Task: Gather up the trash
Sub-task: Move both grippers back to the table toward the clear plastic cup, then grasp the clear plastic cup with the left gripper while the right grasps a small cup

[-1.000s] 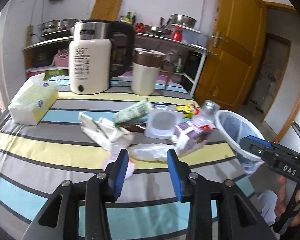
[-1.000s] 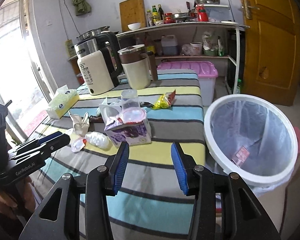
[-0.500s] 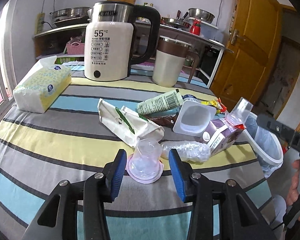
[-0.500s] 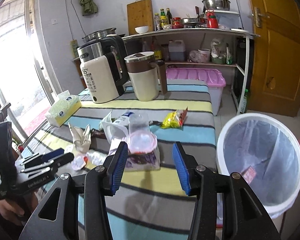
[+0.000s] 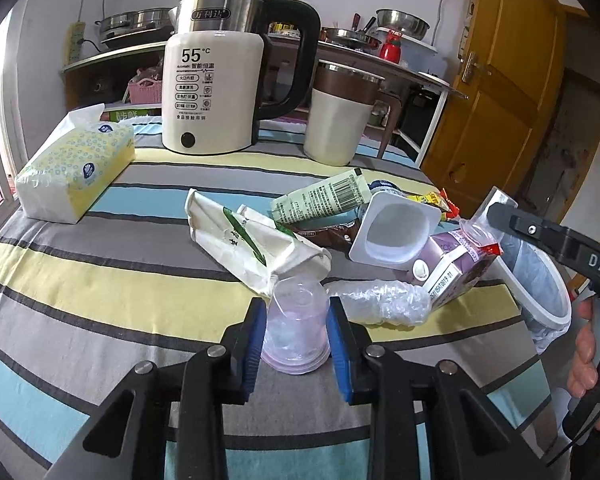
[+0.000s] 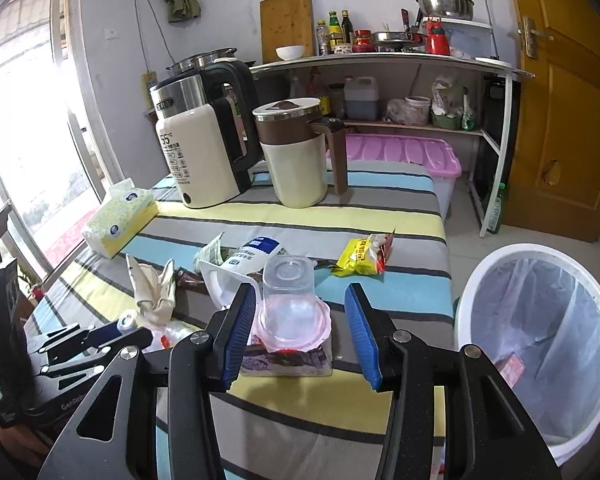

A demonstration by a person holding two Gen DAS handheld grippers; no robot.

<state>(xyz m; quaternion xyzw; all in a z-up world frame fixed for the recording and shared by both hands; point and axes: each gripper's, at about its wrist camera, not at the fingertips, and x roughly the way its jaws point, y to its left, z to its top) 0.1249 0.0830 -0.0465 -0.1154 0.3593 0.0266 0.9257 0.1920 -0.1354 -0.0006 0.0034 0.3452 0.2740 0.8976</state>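
Since the earlier frame, left gripper (image 5: 296, 334) advanced; jaws closing around an inverted clear plastic cup (image 5: 295, 326), ribbed, pinkish rim, on the striped tablecloth (image 5: 100, 280). Right gripper (image 6: 302, 330) gapes wide, empty, over a second cup (image 6: 288, 300) atop the purple carton (image 6: 288, 360). White bin (image 6: 540, 344) stands beside the table edge.

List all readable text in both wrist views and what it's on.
"55°C": front of the cream kettle; the smaller panel labels below are unreadable.
"DAS", cut off: body of the right gripper.
"GenRobot", partly hidden: body of the left gripper.
Printing on the green wrapper, purple carton and yellow snack packet: too small to read.
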